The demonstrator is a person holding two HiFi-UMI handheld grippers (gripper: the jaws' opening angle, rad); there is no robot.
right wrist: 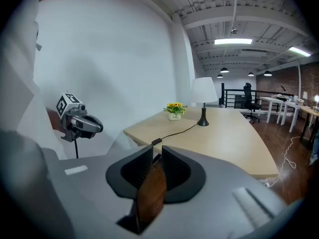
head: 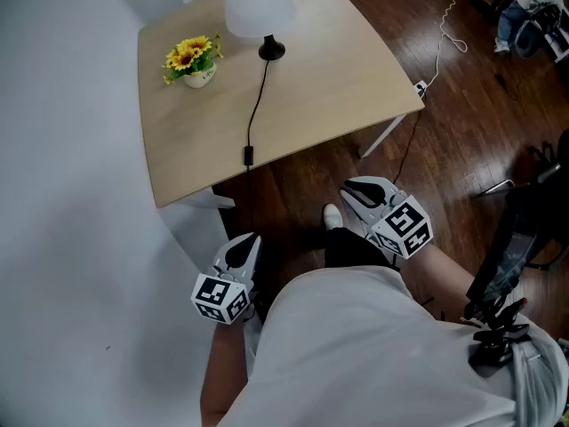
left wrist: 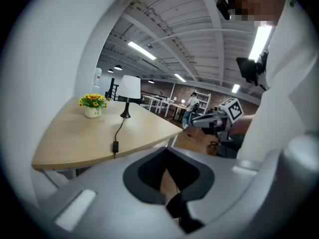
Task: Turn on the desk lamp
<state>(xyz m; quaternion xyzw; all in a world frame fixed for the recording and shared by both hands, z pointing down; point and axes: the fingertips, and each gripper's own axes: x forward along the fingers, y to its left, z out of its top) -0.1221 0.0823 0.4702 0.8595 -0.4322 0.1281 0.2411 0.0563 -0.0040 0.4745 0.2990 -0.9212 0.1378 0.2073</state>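
Observation:
The desk lamp, with a white shade (head: 258, 3) and a black base (head: 271, 50), stands at the far side of the light wooden table (head: 338, 87). Its black cord runs toward me to an inline switch (head: 249, 157) near the table's front edge. Both grippers hang below that edge, over the dark floor and close to my body. My left gripper (head: 244, 249) is shut and empty. So is my right gripper (head: 359, 194), with only a thin slit between its pads. The lamp (left wrist: 130, 87) and switch (left wrist: 115, 146) show in the left gripper view, and lamp (right wrist: 203, 91) and switch (right wrist: 156, 141) again in the right gripper view.
A small white pot of yellow flowers (head: 193, 60) sits left of the lamp. A white wall runs along the left side. On the wooden floor to the right lie a plug (head: 420, 87) and a white cable (head: 449, 29). Black equipment (head: 516, 256) stands at the right.

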